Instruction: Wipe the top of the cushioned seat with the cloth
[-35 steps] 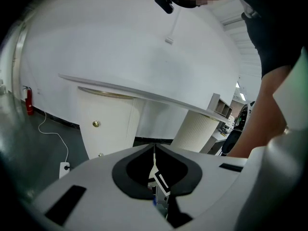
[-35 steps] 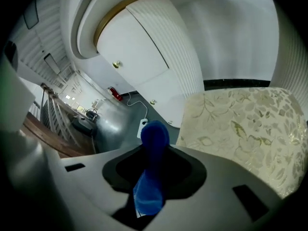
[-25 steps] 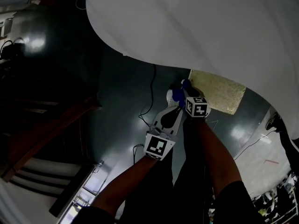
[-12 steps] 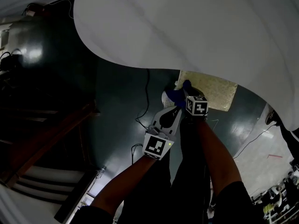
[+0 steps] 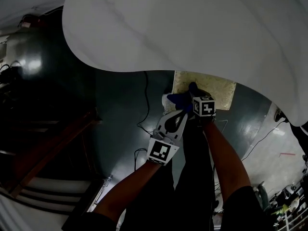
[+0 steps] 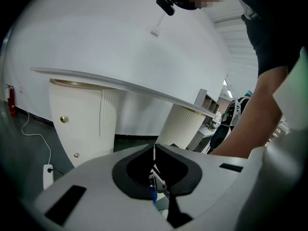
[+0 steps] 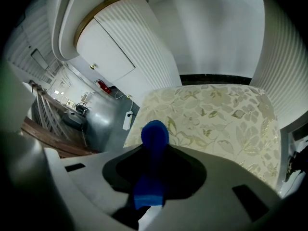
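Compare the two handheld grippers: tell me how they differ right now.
The right gripper is shut on the blue cloth; the left gripper is shut on nothing. The right one faces the floral cushioned seat; the left one faces a white cabinet. Both have white bodies.

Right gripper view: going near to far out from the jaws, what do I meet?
The cloth clamped in the right gripper → cushioned seat → dark baseboard → white wall.
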Tool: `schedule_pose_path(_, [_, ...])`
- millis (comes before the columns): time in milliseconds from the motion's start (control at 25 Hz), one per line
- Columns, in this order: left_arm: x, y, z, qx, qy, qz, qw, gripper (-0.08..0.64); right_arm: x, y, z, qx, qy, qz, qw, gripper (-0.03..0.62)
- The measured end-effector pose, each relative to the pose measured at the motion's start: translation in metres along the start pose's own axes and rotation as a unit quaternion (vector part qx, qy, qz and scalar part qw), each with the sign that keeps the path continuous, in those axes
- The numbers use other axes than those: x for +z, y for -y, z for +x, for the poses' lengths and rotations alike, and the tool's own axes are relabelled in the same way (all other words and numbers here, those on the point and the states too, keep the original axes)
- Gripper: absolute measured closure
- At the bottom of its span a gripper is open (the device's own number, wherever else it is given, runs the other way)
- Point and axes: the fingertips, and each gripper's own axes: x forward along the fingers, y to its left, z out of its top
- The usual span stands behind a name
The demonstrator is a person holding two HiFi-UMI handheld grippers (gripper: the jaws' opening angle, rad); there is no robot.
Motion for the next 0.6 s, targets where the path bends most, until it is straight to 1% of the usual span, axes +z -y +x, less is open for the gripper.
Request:
schedule_pose_path(120, [0.002, 0.006, 0.004, -0.003, -0.001, 0.003, 1.0000, 0.538, 0.002, 0.009, -0.010, -0.005, -0.006, 0.003, 1.000, 0.463])
schedule_pose_path(280, [0.005, 0.013, 0.012, -0.005, -0.005, 0.011, 0.9999, 0.538, -0.002, 0.024, -0.020, -0.013, -0.003, 0.008, 1.000, 0.463])
schedule_pose_path(440, [0.008, 0.022, 0.019, -0.009, -0.006, 0.015, 0.9998, 0.538, 0.005, 0.032, -0.039, -0.026, -0.013, 0.011, 1.000, 0.463])
schedule_pose_path(600, [0.015, 0.037, 0.027, -0.012, -0.008, 0.021, 0.9997, 0.538, -0.002, 0.051, -0.043, -0.021, -0.007, 0.007, 1.000, 0.463])
